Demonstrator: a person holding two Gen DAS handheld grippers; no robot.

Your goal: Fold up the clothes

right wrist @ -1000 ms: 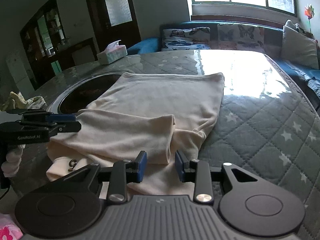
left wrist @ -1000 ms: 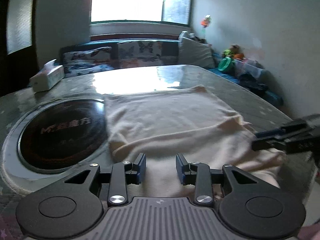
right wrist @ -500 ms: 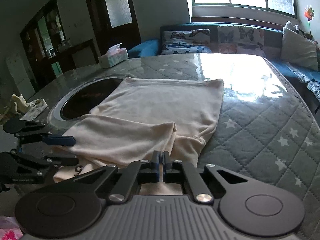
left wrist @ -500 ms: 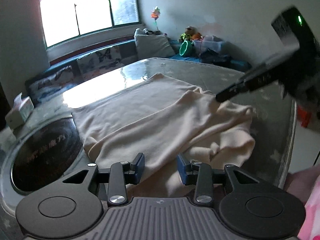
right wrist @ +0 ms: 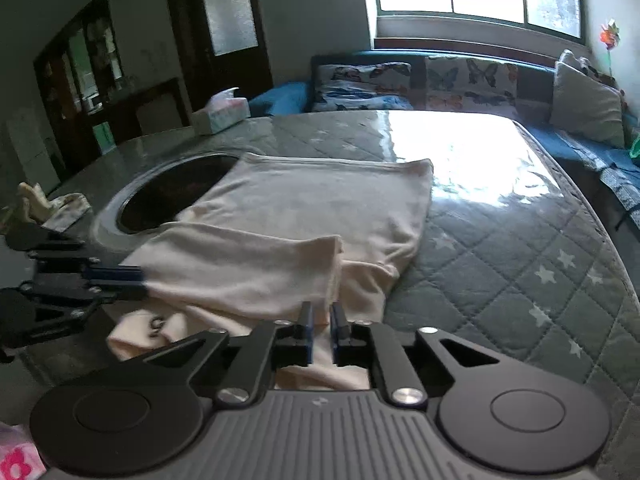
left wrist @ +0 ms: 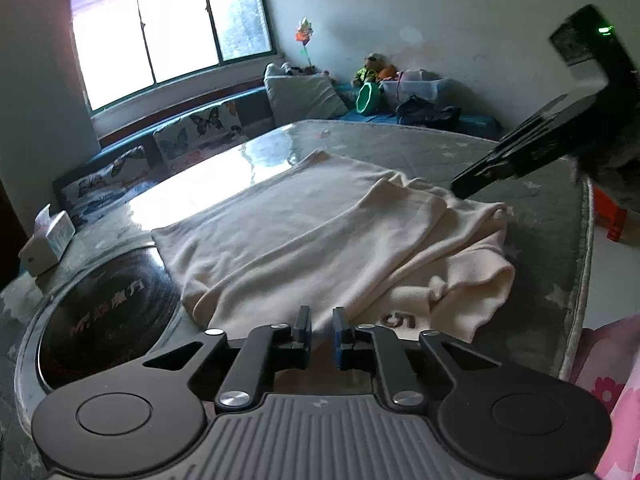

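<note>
A cream garment (left wrist: 304,232) lies partly folded on the quilted table, also in the right wrist view (right wrist: 304,216). Its near part is doubled over in a loose fold. My left gripper (left wrist: 321,330) sits at the garment's near left edge, jaws nearly closed on the fabric edge. From the right wrist view the left gripper (right wrist: 136,280) pinches the left corner of the folded layer. My right gripper (right wrist: 321,332) is narrowly closed on the near right corner of that layer. From the left wrist view the right gripper (left wrist: 460,188) points at the fold's far corner.
A round black induction hob (left wrist: 104,320) is set in the table to the left of the garment. A tissue box (left wrist: 48,240) stands beyond it. The table's near edge (left wrist: 580,300) runs close to the garment. A sofa with cushions (right wrist: 460,80) lies behind.
My left gripper has swung round to the garment's left edge and narrowed its jaws onto the fabric. My right gripper shut on the fold's corner and now holds it slightly raised.
</note>
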